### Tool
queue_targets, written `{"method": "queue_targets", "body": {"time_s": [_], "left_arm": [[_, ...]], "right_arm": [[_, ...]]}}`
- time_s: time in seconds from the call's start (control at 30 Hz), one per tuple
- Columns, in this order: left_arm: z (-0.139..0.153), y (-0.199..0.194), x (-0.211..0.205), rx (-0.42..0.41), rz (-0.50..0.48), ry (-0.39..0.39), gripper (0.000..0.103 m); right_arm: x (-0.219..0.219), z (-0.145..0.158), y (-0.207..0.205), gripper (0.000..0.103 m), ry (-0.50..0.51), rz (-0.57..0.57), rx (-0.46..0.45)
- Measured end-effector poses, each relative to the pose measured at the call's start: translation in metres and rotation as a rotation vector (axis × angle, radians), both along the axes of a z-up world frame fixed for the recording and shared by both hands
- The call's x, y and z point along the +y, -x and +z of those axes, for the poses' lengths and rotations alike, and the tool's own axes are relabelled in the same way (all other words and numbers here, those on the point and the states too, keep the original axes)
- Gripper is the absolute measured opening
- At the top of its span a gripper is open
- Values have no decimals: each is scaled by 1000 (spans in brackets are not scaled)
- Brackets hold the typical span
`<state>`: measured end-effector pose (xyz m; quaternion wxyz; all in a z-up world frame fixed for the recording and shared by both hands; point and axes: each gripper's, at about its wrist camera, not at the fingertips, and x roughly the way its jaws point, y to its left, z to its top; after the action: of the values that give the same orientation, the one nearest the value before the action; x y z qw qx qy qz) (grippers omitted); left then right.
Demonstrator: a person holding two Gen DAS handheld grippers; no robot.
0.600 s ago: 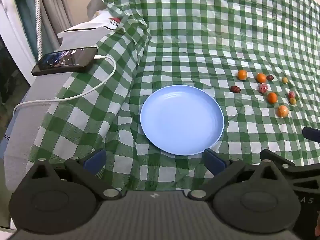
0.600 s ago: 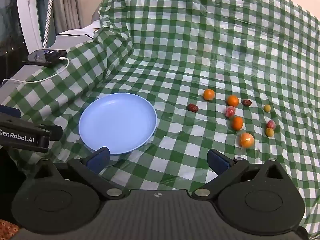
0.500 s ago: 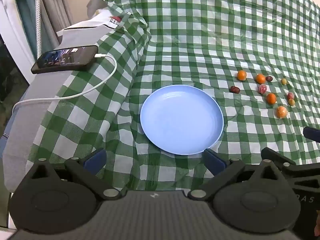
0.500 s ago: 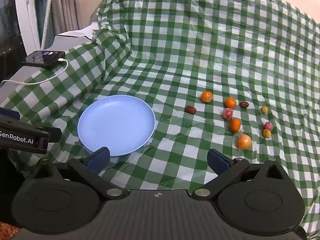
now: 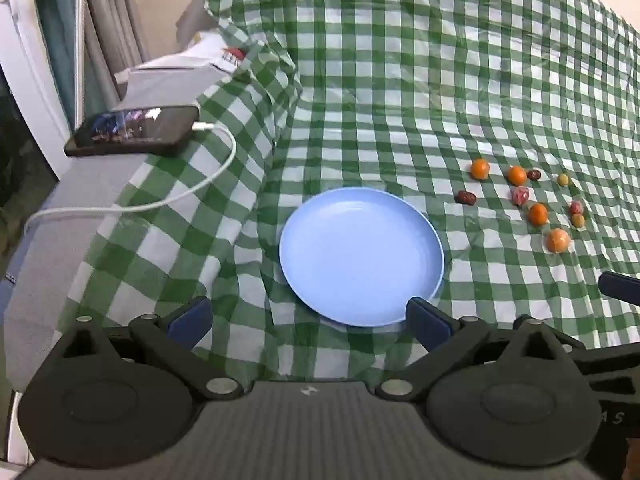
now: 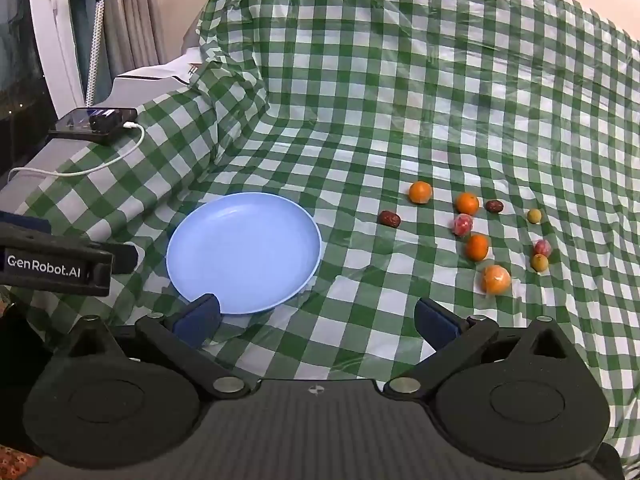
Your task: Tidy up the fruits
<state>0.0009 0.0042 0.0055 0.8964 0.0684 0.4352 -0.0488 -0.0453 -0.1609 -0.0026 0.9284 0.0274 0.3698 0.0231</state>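
Left wrist view: we see the left gripper [image 5: 307,320] with jaws spread wide and nothing between them, hanging over the near edge of the checked cloth [image 5: 400,100] that covers the worktop. The blue plate [image 5: 360,256] lies flat and empty just beyond the jaws; the right finger overlaps its near rim in the picture. Right of the plate, apart from it, lie the fruits: four oranges [image 5: 479,169], two dark dates [image 5: 466,197], two pink fruits [image 5: 520,195] and two small green ones [image 5: 563,179], all loose on the cloth. At far left a phone [image 5: 134,131] with a white cable [image 5: 160,200] rests on a grey surface. A dark tip of the right gripper [image 5: 620,288] shows at the right edge.

Right wrist view: the right gripper [image 6: 316,320] is also wide open and empty, over the cloth between the plate [image 6: 244,252] and the fruits. The nearest orange [image 6: 496,279] lies just beyond the right finger. The date [image 6: 389,219] nearest the plate sits between it and the other fruits. The left gripper [image 6: 56,264] enters from the left, beside the plate.
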Motion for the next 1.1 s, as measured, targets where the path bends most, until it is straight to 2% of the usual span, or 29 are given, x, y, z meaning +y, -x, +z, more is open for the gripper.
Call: {"method": "queue_targets", "body": {"time_s": [0.13, 0.5, 1.1], "left_arm": [[-3, -4, 3, 44, 7, 20, 103], [1, -2, 4, 21, 55, -24, 103], [3, 2, 6, 11, 53, -39, 103]], "right_arm": [[3, -3, 3, 103, 5, 13, -6], [5, -5, 4, 103, 1, 18, 0], [8, -1, 6, 103, 2, 30, -4]]}}
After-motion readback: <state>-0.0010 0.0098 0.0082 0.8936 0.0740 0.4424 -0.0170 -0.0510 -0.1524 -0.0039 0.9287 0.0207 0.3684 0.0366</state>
